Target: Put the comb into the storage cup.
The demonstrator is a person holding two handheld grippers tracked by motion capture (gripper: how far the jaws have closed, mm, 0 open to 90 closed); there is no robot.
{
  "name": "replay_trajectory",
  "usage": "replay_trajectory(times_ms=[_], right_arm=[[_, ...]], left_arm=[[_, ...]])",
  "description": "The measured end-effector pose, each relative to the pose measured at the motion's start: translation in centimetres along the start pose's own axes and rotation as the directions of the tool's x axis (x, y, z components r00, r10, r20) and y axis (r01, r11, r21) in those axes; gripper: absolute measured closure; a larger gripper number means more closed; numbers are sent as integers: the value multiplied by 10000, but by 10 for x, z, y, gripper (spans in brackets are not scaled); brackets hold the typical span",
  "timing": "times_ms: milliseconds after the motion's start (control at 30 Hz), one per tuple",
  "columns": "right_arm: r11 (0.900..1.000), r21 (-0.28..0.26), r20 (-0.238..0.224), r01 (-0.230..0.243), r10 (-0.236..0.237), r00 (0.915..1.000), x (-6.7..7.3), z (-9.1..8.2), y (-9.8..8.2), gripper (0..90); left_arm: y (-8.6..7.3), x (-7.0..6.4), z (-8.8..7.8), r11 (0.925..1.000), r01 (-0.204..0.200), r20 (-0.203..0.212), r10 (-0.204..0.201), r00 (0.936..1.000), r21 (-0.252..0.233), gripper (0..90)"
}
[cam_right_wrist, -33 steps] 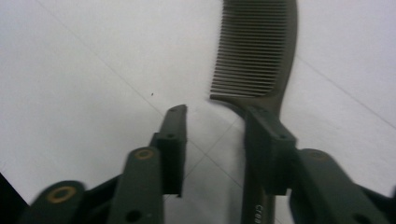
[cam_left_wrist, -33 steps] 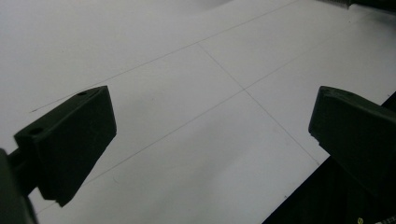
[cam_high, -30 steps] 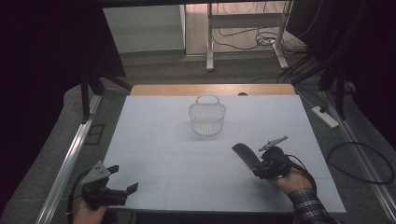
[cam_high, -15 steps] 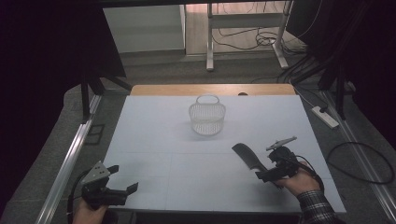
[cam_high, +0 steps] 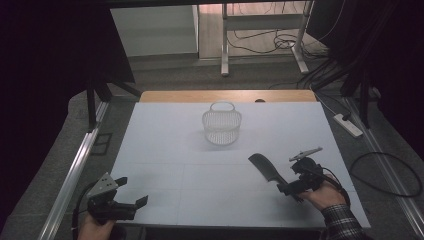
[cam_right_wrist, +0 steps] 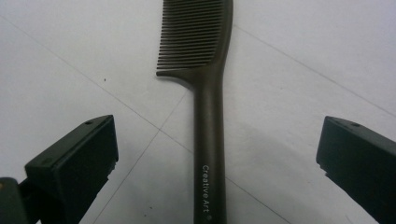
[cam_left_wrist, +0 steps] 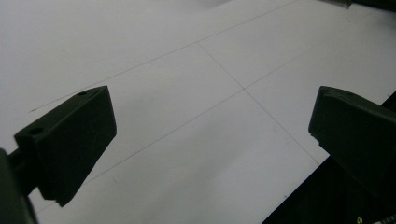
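My right gripper (cam_high: 298,171) jaws have just been opening, now wide apart; dark brown plastic handled comb (cam_right_wrist: 208,88) lies flat on the white table (cam_high: 165,140) between them (pads clear of it). Left gripper (cam_high: 131,191) gapes over bare table

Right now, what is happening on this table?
A person holds a gripper in each hand. The right gripper has just been opening; a dark comb lies flat on the white table between its jaws, untouched by the pads. The left gripper waits open at the near left corner. A white wire basket stands upright farther back.
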State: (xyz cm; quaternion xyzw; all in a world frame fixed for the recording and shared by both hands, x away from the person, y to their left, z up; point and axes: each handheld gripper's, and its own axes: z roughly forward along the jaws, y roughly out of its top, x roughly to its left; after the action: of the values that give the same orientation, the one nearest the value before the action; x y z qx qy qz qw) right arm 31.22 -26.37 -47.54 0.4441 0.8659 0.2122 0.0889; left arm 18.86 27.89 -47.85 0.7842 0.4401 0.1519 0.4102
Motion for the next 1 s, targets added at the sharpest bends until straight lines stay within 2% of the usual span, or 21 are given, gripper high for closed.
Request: replay_trajectory(times_ms=[300, 633, 767, 933, 1000], right_arm=[[9998, 194, -127, -75, 77, 9999, -1, 10, -3, 0], [9972, 723, -102, -175, 183, 9998, -4, 23, -7, 0], [9952, 974, -141, -49, 63, 9999, -3, 29, -8, 0], [9940, 1081, 91, 147, -157, 9998, 0, 31, -8, 0], [9919, 1201, 326, 407, -449, 9985, 2, 32, -8, 0]], left_arm=[[0, 0, 1, 10000, 18, 50, -18, 10000, 68, 9], [0, 0, 1, 10000, -11, 37, 10, 10000, 51, 8], [0, 0, 1, 10000, -42, 40, 42, 10000, 55, 8], [0, 0, 1, 10000, -38, 35, 38, 10000, 55, 8], [0, 0, 1, 10000, -40, 31, 40, 10000, 59, 9]])
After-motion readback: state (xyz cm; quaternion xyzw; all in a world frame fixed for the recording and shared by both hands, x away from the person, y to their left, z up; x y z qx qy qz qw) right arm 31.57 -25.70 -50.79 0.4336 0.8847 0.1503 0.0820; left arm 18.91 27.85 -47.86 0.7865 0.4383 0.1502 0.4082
